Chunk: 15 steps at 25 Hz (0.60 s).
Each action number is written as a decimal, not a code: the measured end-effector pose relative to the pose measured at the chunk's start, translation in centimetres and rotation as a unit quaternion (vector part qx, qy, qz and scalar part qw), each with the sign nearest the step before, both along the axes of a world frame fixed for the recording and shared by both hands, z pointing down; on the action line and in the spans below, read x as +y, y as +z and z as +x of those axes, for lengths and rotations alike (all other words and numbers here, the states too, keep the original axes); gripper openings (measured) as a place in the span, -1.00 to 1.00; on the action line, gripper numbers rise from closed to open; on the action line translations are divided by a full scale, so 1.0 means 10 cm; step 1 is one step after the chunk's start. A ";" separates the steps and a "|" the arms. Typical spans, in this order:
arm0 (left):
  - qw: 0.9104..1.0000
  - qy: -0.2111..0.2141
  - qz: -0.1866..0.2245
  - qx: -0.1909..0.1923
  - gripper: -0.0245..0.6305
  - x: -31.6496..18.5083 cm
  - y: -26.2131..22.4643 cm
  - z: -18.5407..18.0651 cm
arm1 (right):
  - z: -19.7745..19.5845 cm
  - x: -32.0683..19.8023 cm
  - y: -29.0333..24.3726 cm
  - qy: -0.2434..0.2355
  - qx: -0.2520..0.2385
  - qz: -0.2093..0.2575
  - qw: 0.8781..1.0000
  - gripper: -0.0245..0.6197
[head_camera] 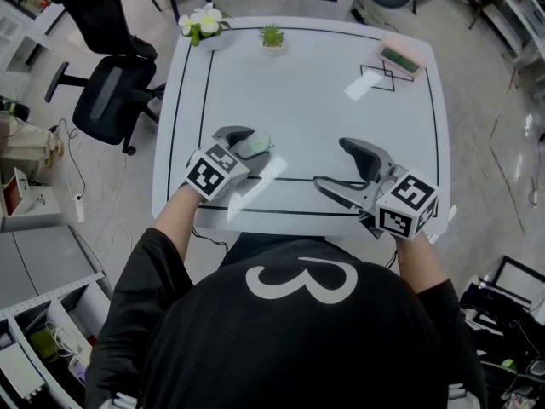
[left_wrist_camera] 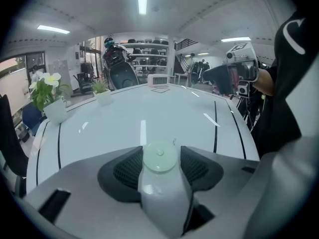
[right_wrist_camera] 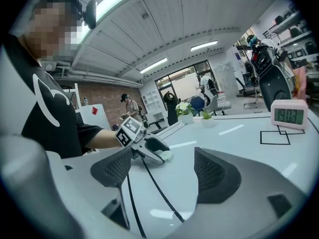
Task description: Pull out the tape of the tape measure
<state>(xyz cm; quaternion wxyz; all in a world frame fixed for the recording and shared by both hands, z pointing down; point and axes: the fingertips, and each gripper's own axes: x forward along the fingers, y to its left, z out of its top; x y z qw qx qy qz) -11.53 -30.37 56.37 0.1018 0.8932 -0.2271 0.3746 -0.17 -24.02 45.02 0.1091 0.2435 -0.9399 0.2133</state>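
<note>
the left gripper's (head_camera: 247,143) fingers (left_wrist_camera: 127,171) are clenched on the tape measure (left_wrist_camera: 160,157), a pale round case with a greenish cap, and their dark pads press it from both sides just above the desk (head_camera: 298,100), near its front edge on the person's left. the right gripper's (right_wrist_camera: 164,172) fingers (right_wrist_camera: 215,176) stand wide apart with nothing between them, only bare desk showing through the gap; it hovers at the front right, well apart from the case and turned toward it. this looks like the start of the task: the case is secured, and no tape shows drawn out. the next move likely calls for the right gripper to cross over, find the tape's end tab, which is too small to place with certainty here, pinch it and draw it away while the left holds the case steady
</note>
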 end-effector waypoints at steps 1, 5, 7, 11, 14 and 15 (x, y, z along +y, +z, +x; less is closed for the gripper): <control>1.000 -0.001 -0.005 0.000 -0.21 0.00 0.00 0.00 | -0.01 -0.01 0.00 -0.001 0.000 0.001 1.000 0.27; 1.000 -0.009 -0.015 -0.001 -0.26 -0.02 0.00 -0.02 | -0.04 -0.03 -0.01 -0.005 0.000 0.004 1.000 0.27; 1.000 -0.010 -0.014 -0.002 -0.27 -0.03 0.00 -0.01 | -0.05 -0.03 -0.01 -0.006 -0.001 0.006 1.000 0.27; 0.999 -0.033 -0.021 -0.003 -0.27 -0.01 0.01 -0.01 | -0.07 -0.01 -0.01 -0.010 0.002 0.003 1.000 0.27; 0.999 -0.041 -0.025 0.002 -0.27 -0.01 -0.02 0.00 | -0.07 -0.04 -0.03 -0.012 0.004 0.005 1.000 0.27; 0.999 -0.041 -0.024 0.004 -0.27 0.01 -0.04 0.01 | -0.07 -0.05 -0.04 -0.012 0.005 0.008 1.000 0.27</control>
